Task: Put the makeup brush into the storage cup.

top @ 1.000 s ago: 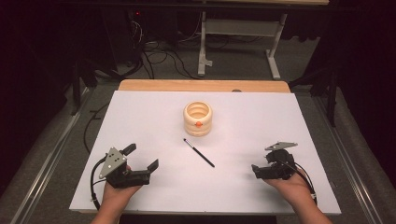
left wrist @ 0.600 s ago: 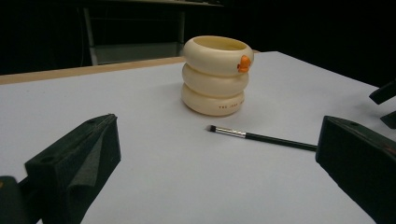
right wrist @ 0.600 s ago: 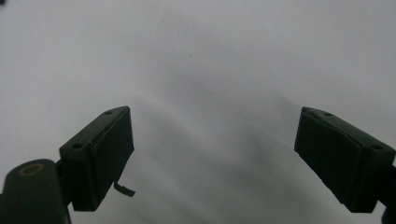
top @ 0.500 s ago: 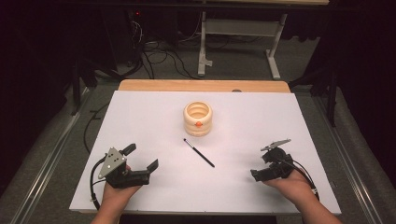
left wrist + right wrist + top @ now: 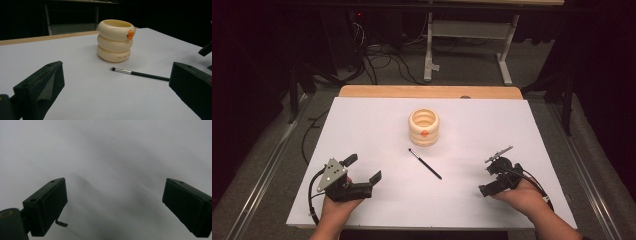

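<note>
holding a gripper in each hand, we are resting both near the front edge of the white table (image 5: 372,125). the left gripper (image 5: 364,172) is keeping its jaws wide apart with nothing between them. the right gripper (image 5: 488,181) is pointing down at the bare surface, its jaws also spread wide and gripping nothing. between them a thin black brush (image 5: 425,164) is lying flat, just in front of a cream ringed holder (image 5: 424,127) with an orange knob (image 5: 130,34).

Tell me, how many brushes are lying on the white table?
1. A thin black-handled brush with a silver collar lies flat mid-table, just in front of the cream ringed cup with an orange knob, not touching it. No others visible.
</note>
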`<state>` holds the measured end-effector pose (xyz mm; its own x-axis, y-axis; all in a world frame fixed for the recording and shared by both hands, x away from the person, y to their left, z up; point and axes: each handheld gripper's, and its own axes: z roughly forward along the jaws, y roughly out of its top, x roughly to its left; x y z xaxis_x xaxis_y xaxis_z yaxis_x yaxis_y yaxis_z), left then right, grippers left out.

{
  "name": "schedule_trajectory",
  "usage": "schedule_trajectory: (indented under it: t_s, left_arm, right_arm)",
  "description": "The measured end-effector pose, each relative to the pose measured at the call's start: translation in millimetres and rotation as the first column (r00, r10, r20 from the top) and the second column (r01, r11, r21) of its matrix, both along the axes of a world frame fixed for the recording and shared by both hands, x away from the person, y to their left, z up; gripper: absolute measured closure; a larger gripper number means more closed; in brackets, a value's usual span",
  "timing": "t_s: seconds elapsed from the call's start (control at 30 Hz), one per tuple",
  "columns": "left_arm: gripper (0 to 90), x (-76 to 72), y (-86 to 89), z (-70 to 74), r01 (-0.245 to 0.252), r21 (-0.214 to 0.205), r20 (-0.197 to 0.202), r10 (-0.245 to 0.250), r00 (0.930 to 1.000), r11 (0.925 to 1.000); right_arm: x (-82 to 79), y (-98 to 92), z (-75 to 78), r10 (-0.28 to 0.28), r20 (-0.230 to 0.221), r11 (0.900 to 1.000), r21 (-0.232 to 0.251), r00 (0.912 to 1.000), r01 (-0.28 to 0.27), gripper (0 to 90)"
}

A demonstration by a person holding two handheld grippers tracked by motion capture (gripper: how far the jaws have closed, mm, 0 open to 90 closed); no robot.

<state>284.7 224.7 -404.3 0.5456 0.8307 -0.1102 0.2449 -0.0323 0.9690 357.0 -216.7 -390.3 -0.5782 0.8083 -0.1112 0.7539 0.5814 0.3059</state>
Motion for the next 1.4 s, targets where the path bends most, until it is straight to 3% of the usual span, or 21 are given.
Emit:
schedule_trajectory:
  t_s: [0.47, 1.0, 1.17, 1.2, 1.23, 1.4]
  left_arm:
    - [0.5, 0.3, 0.7, 0.0, -0.001, 0.006, -0.005, 0.001, 1.0000, 1.0000]
    - [0.3, 0.2, 1.6, -0.1, -0.004, -0.001, -0.006, 0.004, 1.0000, 1.0000]
    - [0.3, 0.3, 1.9, -0.2, -0.004, -0.001, -0.006, 0.004, 1.0000, 1.0000]
    - [0.3, 0.3, 1.9, -0.2, -0.004, -0.002, -0.006, 0.004, 1.0000, 1.0000]
    - [0.3, 0.3, 2.0, -0.2, -0.004, -0.001, -0.006, 0.004, 1.0000, 1.0000]
    - [0.2, -0.1, 2.3, 0.1, -0.008, -0.001, -0.004, 0.008, 1.0000, 1.0000]
  right_arm:
    - [5.4, 17.1, 0.2, 0.068, -0.101, 0.9945, -0.073, 0.9926, -0.075, 7.4]
    - [15.1, 41.1, 11.2, 0.121, -0.115, 0.9861, -0.100, 0.9860, -0.132, 3.9]
    - [18.8, 49.0, 13.4, 0.126, -0.117, 0.9850, -0.103, 0.9851, -0.138, 2.5]
    - [18.0, 52.6, 14.1, 0.096, -0.126, 0.9886, -0.103, 0.9873, -0.110, 2.3]
    - [20.3, 52.7, 13.9, 0.129, -0.117, 0.9847, -0.103, 0.9848, -0.141, 2.2]
    - [23.7, 62.1, 15.3, 0.146, -0.115, 0.9818, -0.105, 0.9826, -0.158, 1.4]
